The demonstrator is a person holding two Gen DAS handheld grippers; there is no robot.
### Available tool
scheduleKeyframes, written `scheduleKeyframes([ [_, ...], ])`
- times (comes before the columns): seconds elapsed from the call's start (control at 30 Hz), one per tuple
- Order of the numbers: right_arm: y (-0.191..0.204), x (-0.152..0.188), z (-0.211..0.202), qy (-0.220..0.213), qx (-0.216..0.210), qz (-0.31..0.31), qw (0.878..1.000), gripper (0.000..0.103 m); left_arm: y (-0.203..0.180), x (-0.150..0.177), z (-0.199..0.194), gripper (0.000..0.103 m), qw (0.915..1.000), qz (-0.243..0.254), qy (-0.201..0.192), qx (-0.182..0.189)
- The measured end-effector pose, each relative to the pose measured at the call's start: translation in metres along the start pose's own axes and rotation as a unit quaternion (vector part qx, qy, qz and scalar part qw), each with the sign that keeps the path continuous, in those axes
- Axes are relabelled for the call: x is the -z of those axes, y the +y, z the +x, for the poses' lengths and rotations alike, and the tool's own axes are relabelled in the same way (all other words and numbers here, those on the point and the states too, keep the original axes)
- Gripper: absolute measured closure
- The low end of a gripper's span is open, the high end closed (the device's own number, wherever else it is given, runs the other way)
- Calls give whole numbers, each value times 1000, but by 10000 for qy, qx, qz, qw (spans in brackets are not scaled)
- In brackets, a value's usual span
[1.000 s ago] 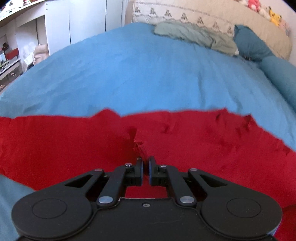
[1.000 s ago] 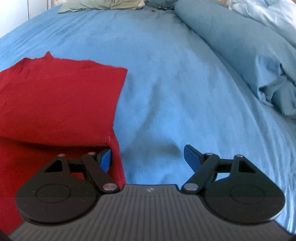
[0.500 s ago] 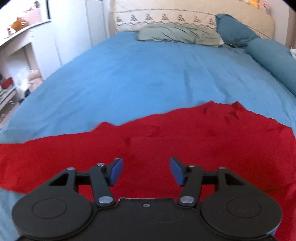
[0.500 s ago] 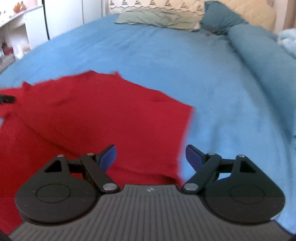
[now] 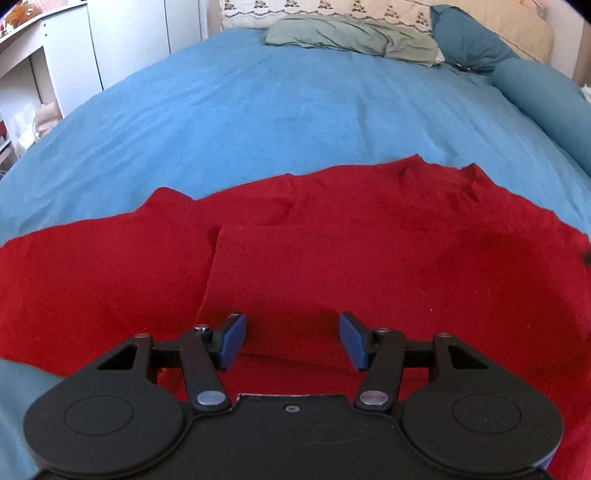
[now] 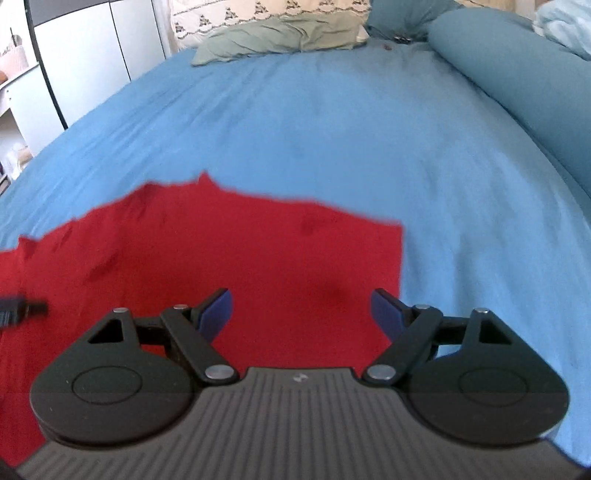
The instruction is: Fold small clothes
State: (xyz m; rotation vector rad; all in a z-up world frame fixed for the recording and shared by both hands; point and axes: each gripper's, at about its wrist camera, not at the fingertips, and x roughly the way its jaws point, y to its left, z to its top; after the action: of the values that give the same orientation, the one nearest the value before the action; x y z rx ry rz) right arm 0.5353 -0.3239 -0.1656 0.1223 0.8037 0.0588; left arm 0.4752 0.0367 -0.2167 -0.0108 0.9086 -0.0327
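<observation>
We see a wide bed covered in a smooth blue sheet (image 5: pixel 295 122). On its near part lies a flat red cloth garment (image 5: pixel 369 258), partly folded over itself. At the far end rest a rumpled grey-green pillow (image 5: pixel 351 35) and a long teal bolster (image 6: pixel 517 66).

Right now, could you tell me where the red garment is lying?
The red garment lies spread on the blue bed cover, just ahead of both open grippers; in the right wrist view its right edge sits before the right gripper.
</observation>
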Motion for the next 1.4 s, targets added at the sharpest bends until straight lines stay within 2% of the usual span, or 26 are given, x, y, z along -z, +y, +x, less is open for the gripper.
scheduleKeyframes([
  [0.1, -8, -16, 33, -22, -4, 213, 9998, 5, 1, -2, 1, 42, 10000, -87, 35, 17],
  [0.2, -20, -19, 65, 366, 267, 75, 9989, 6, 2, -4, 1, 42, 9999, -125, 65, 64],
  [0.33, -26, -24, 67, 386, 267, 121, 9988, 6, 7, -8, -2, 42, 9998, -159, 71, 112],
  [0.4, -18, -24, 54, 313, 248, 23, 9992, 5, 11, -11, -9, 42, 9998, -192, 9, 42],
  [0.57, 17, -31, -7, -216, -262, -118, 9994, 4, 36, -19, -45, 41, 9984, -537, -151, -106],
  [0.63, 37, -35, -31, -302, -445, -127, 9985, 0, 54, -22, -64, 39, 9968, -741, -247, -188],
  [0.7, 61, -37, -48, -126, -676, -166, 9975, 0, 76, -24, -85, 32, 9941, -980, -361, -280],
  [0.77, 80, -35, -61, -36, -876, -157, 9960, 0, 97, -25, -102, 18, 9910, -1184, -457, -416],
  [0.83, 106, -30, -67, 92, -987, -226, 9948, 0, 122, -24, -117, 9, 9866, -1405, -567, -600],
  [1.0, 163, -16, -73, 223, -1089, -436, 9928, 0, 187, -12, -135, 8, 9720, -1987, -644, -1081],
  [1.13, 196, -5, -68, 355, -1187, -517, 9909, 0, 243, 5, -133, 9, 9547, -2539, -815, -1322],
  [1.2, 211, 2, -63, 410, -1211, -572, 9901, 0, 271, 15, -126, 10, 9479, -2706, -804, -1477],
  [1.4, 231, 23, -54, 442, -1150, -774, 9894, 0, 335, 36, -96, 25, 9316, -3117, -773, -1704],
])
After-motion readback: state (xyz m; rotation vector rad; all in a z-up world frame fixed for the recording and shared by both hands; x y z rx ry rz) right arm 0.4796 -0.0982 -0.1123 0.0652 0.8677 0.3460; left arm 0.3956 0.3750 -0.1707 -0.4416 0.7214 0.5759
